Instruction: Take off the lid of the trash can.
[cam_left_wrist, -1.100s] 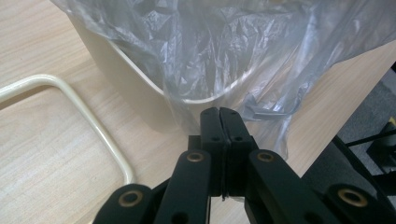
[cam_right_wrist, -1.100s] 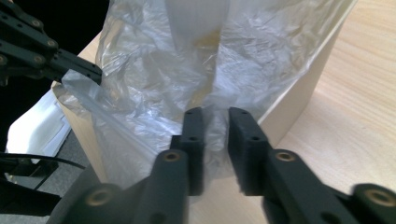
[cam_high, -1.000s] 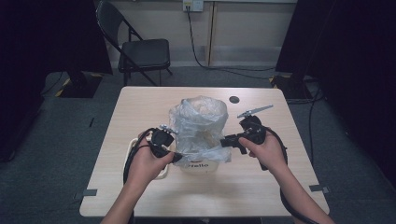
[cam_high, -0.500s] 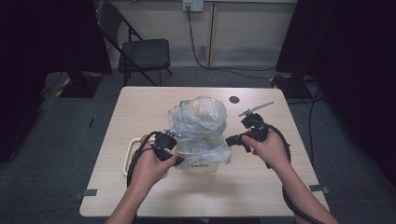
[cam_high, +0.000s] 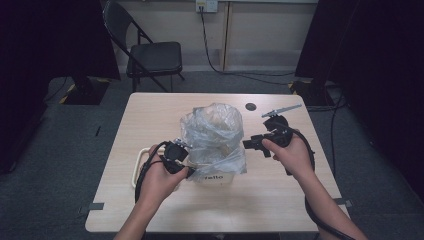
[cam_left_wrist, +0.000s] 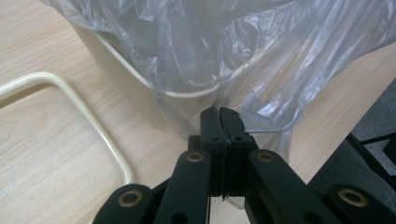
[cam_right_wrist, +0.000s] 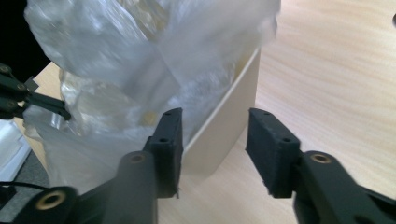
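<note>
High view: table (cam_high: 280, 200) evenly lit from above, room edges fall to near black, shadows soft. Plastic bag (cam_right_wrist: 140, 51) blown out and motion-blurred in right gripper view; left gripper view sharp, mild glare on bag folds.

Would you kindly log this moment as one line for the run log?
left tool: shut on plastic bag | right tool: jaws just opening, astride bin rim, not gripping | bag drapes over bin on table

One table (cam_high: 150, 120). One cream bin (cam_high: 215, 176) near its centre, one clear plastic bag (cam_high: 212, 132) in it. One dark disc (cam_high: 250, 106) at one o'clock from the bin. One folding chair (cam_high: 150, 55) at eleven o'clock. Two grippers: left gripper (cam_high: 187, 171), right gripper (cam_high: 246, 143).
</note>
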